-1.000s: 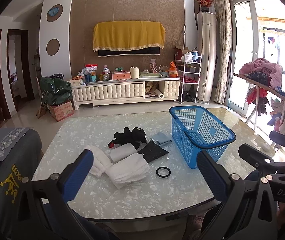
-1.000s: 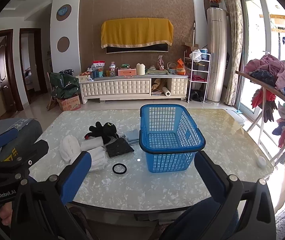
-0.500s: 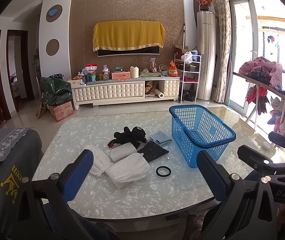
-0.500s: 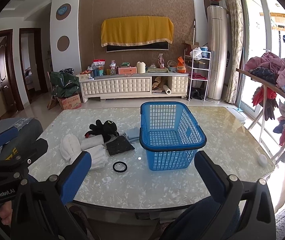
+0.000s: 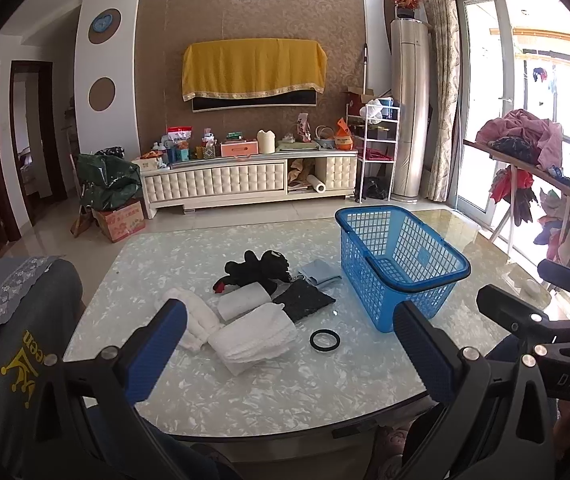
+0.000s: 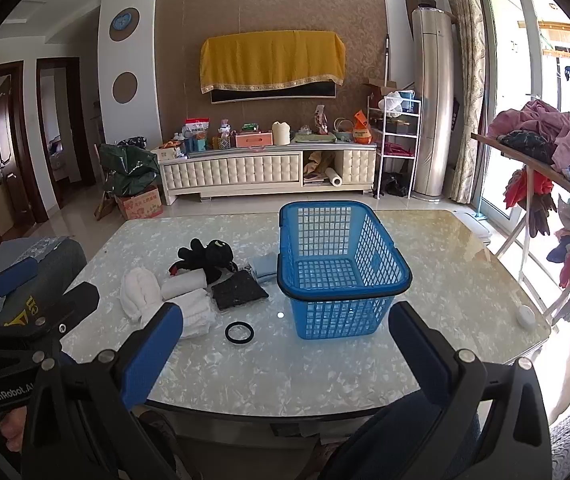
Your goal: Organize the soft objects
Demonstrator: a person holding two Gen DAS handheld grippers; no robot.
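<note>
I'm seeing the soft things, white towels (image 5: 253, 334), a black plush toy (image 5: 257, 270) and a dark cloth (image 5: 303, 300), lying clustered on the table (image 5: 285, 396) left of the empty blue basket (image 6: 343, 280). I'm holding both the left gripper (image 5: 289, 344) and right gripper (image 6: 285, 344) spread wide, gripping nothing.

Both wrist cameras look from the near edge of the table (image 5: 285, 392) across it toward the far wall. The left view sits left of the blue basket (image 5: 401, 268), the right view faces the basket (image 6: 343, 268) head-on. Both share the basket and the cloth pile (image 5: 253, 328).
</note>
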